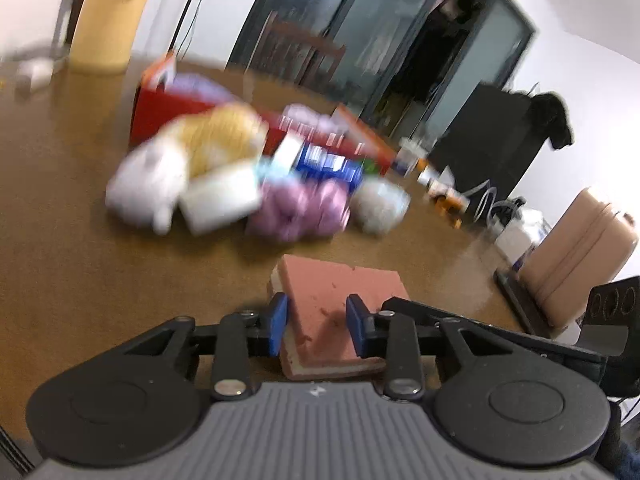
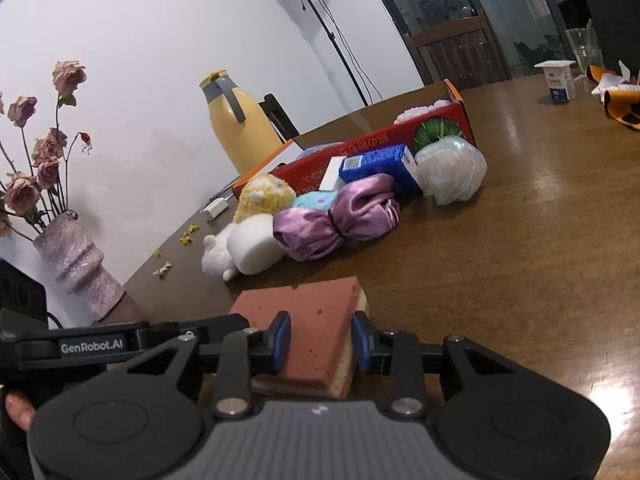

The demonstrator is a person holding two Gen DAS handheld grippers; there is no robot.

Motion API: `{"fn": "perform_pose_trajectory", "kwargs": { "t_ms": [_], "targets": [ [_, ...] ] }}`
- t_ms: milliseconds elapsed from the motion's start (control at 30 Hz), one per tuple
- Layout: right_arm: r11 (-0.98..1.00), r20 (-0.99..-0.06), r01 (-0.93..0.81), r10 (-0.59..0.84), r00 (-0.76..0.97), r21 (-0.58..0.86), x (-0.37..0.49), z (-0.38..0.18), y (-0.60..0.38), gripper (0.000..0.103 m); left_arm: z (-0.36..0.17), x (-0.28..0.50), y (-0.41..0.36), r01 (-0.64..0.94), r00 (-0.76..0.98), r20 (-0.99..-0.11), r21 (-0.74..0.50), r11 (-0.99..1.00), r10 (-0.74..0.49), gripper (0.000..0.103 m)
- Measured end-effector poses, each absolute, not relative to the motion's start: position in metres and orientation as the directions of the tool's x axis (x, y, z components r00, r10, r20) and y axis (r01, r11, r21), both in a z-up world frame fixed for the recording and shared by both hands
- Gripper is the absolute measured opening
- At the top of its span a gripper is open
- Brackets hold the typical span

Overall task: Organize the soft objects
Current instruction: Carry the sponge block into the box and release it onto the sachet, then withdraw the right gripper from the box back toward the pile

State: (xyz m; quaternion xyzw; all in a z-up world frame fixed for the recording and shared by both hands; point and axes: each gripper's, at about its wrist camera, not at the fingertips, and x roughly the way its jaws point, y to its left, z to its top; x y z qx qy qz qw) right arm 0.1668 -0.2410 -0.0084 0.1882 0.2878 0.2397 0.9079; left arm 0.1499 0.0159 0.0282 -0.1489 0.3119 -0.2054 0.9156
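A pink-topped sponge [image 1: 340,300] [image 2: 308,328] lies on the brown table. My left gripper [image 1: 318,326] straddles one end of it and my right gripper [image 2: 320,340] the other; both sets of blue pads press its sides. Beyond it lies a pile of soft things: a white plush [image 2: 216,256], a yellow plush [image 2: 264,198], a white foam block [image 2: 256,248], a purple satin bundle [image 2: 336,220] and a clear bagged bundle [image 2: 452,172]. Behind them is an open red cardboard box [image 2: 360,148] with a blue carton [image 2: 380,168] leaning on it. The left wrist view is blurred.
A yellow thermos jug [image 2: 236,128] stands at the back by the wall. A vase of dried roses [image 2: 80,264] stands at the left table edge. A small milk carton [image 2: 560,80] and a plastic cup [image 2: 584,48] stand far right. A light stand [image 2: 316,20] is behind the table.
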Motion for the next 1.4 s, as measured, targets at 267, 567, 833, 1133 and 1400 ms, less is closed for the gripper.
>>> {"fn": "perform_pose_trajectory", "kwargs": {
  "t_ms": [267,567,833,1133,1400],
  "targets": [
    [0.811,-0.273,-0.444,0.558,0.784,0.381,0.255,0.073,-0.216,0.032,0.105,0.243,0.047,0.328,0.808,-0.352,-0.397,0.857,-0.473,0.032],
    [0.808,-0.409,-0.369,0.561,0.719,0.460,0.423,0.070,-0.173,0.032,0.103,0.384,0.071,0.206,0.803,-0.475,-0.346,0.915,-0.360,0.032],
    [0.857,-0.584,-0.312,0.510,0.632,0.410,0.484,0.027,-0.134,0.035,0.068,0.414,0.065,0.210,0.807,-0.537,-0.127,0.969,-0.246,0.041],
    [0.860,-0.557,-0.340,0.506,0.658,0.380,0.468,0.048,-0.137,0.041,0.098,0.390,0.074,0.215,0.847,-0.483,-0.073,0.974,-0.223,0.047],
    [0.900,-0.471,-0.331,0.432,0.770,0.283,0.400,0.112,-0.196,0.061,0.142,0.324,0.076,0.191,0.908,-0.371,-0.045,0.981,-0.194,0.068]
  ]
}}
